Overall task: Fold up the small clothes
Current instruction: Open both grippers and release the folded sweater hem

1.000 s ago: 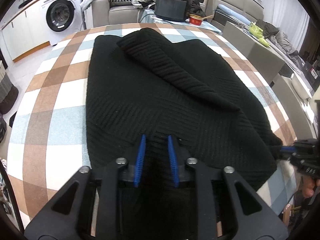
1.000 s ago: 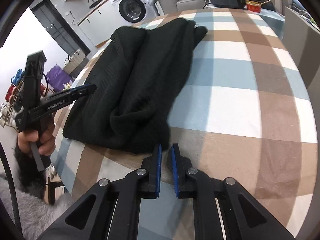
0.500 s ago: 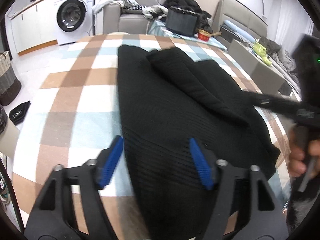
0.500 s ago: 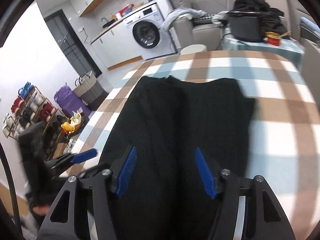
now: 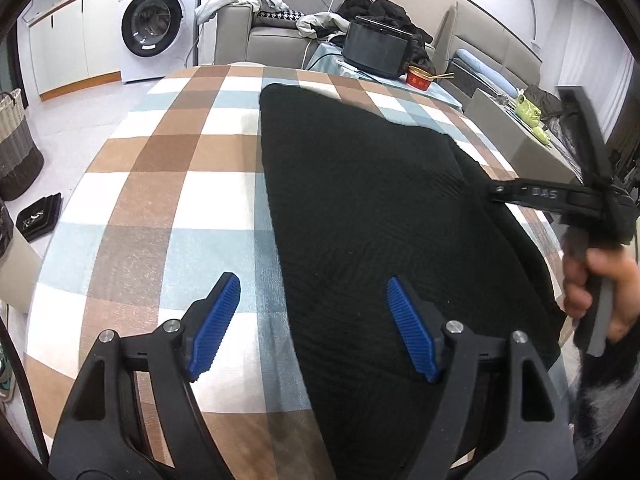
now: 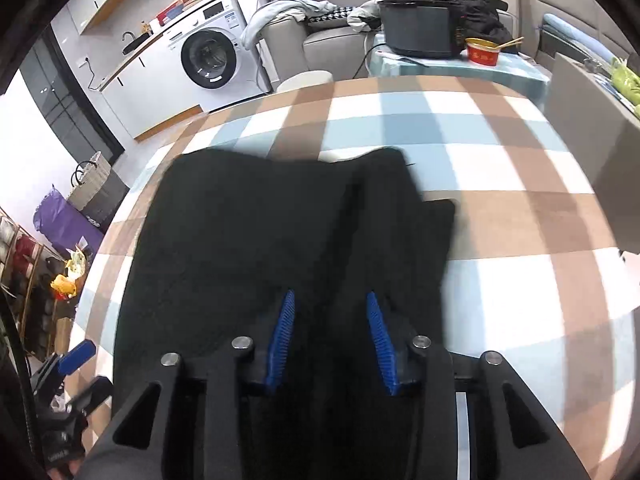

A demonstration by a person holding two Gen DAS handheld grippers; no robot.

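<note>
The black sweater (image 5: 380, 216) lay folded on the checked tabletop (image 5: 168, 184). Both tongs had let go — left tongs (image 5: 312, 328) gaped empty; right tongs (image 6: 330, 338), above the sweater, were closing on nothing.

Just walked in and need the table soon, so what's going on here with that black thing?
A person with a handheld gripper in each hand is folding a black knitted garment on the checked tablecloth. The left gripper hangs open over the garment's near left edge, gripping nothing. The right gripper is over its right side, jaws closing with cloth between them but not yet pinched. The fold isn't finished.
</note>
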